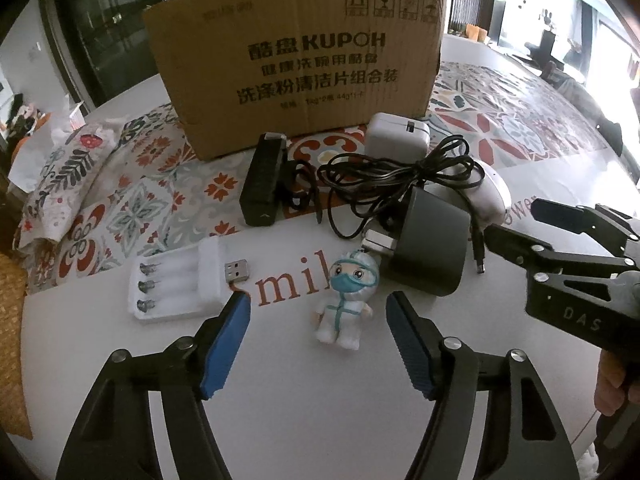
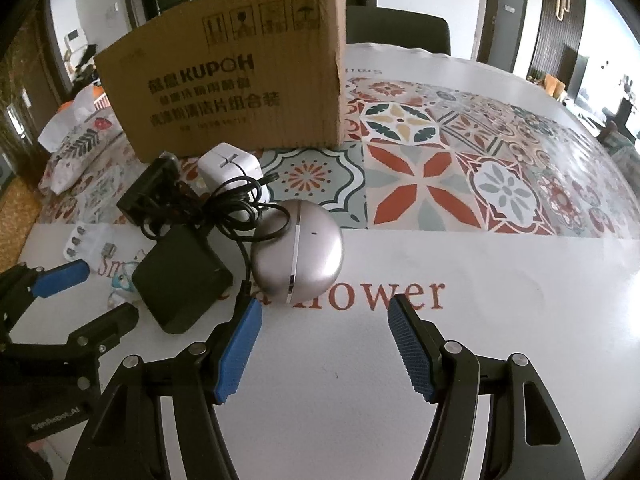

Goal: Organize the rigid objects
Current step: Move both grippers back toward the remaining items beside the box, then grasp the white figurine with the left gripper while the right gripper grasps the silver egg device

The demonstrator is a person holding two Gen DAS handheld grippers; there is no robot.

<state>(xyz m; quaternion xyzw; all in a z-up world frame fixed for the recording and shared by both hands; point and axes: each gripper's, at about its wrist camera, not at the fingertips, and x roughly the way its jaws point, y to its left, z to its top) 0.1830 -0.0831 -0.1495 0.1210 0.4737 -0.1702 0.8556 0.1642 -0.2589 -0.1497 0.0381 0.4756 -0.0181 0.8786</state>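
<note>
While 2 tongs [image 1: 318, 344] [image 2: 324, 344] gape, 1 box [image 1: 296, 60], 1 figurine [image 1: 346, 304]

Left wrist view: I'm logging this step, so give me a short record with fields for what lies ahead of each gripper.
left gripper: open, empty
ahead of it: doll figure lying on the table
right gripper: open, empty
ahead of it: silver round device
cable: tangled over black adapter
cardboard box: upright behind the items
</note>
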